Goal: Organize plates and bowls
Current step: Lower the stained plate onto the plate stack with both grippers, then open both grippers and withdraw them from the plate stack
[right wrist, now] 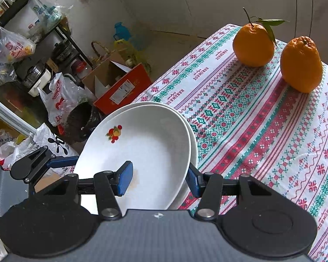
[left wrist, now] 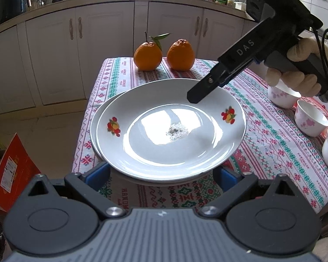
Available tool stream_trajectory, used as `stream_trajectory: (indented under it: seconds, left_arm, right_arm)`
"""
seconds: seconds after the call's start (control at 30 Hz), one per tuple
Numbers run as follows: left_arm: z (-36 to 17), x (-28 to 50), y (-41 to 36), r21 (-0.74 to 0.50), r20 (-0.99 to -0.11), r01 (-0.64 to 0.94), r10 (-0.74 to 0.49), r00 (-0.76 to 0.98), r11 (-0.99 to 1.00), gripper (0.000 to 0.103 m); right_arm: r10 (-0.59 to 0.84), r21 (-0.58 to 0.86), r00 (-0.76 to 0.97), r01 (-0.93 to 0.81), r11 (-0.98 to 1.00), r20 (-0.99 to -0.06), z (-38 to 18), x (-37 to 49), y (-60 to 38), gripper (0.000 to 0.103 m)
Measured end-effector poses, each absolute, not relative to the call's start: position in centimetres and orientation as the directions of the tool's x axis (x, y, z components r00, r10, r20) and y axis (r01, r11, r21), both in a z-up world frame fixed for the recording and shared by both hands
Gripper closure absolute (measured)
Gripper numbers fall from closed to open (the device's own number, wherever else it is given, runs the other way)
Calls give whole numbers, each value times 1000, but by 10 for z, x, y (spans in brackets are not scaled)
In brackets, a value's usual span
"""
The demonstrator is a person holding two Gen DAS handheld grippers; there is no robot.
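Observation:
A white plate with fruit prints lies on top of a second white plate on the patterned tablecloth; both also show in the right wrist view. My left gripper is open, its blue pads on either side of the plates' near rim, partly under it. My right gripper is open and straddles the top plate's rim: one pad over the plate, the other outside. It shows in the left wrist view above the far right rim. Three small floral bowls stand at the right.
Two oranges sit at the table's far end. The table edge runs just left of the plates; below lie a red box, bags and a dark basket. Kitchen cabinets stand behind.

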State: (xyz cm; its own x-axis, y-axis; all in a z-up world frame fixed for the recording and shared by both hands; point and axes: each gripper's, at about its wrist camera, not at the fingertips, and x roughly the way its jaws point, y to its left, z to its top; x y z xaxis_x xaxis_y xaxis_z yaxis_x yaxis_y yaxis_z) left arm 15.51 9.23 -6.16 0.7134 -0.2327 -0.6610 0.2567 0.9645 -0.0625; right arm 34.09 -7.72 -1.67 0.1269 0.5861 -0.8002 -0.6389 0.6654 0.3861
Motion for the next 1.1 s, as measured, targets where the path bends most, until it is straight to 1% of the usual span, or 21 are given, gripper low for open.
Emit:
stream_trajectory:
  seconds: [0.7, 0.83, 0.93, 0.97, 1.0, 1.03, 1.1]
  left_arm:
    - [-63, 154, 90, -45, -660, 259, -223, 717, 965, 4]
    - [-63, 153, 88, -31, -659, 262, -217, 720, 965, 3]
    - [-62, 153, 89, -47, -658, 259, -225, 719, 965, 3]
    - [-62, 153, 89, -44, -657, 262, -226, 719, 964, 3]
    - [-62, 152, 88, -39, -658, 265, -224, 719, 963, 3]
    - [-61, 151, 87, -33, -659, 269, -223, 718, 963, 3]
    - [-60, 148, 85, -21, -657, 277, -222, 721, 961, 3]
  right_arm:
    - [573, 362, 145, -645, 673, -807, -18, 337, -79, 44]
    - [556, 343, 155, -644, 684, -817, -19, 335, -81, 43]
    - [563, 348, 159, -643, 682, -811, -18, 333, -85, 42]
    - [560, 340, 166, -644, 685, -812, -18, 332, -85, 41]
    - [555, 331, 175, -645, 689, -813, -17, 329, -86, 34]
    - [551, 320, 185, -648, 691, -814, -16, 326, -86, 24]
    - [546, 295, 210, -660, 691, -811, -12, 318, -87, 17]
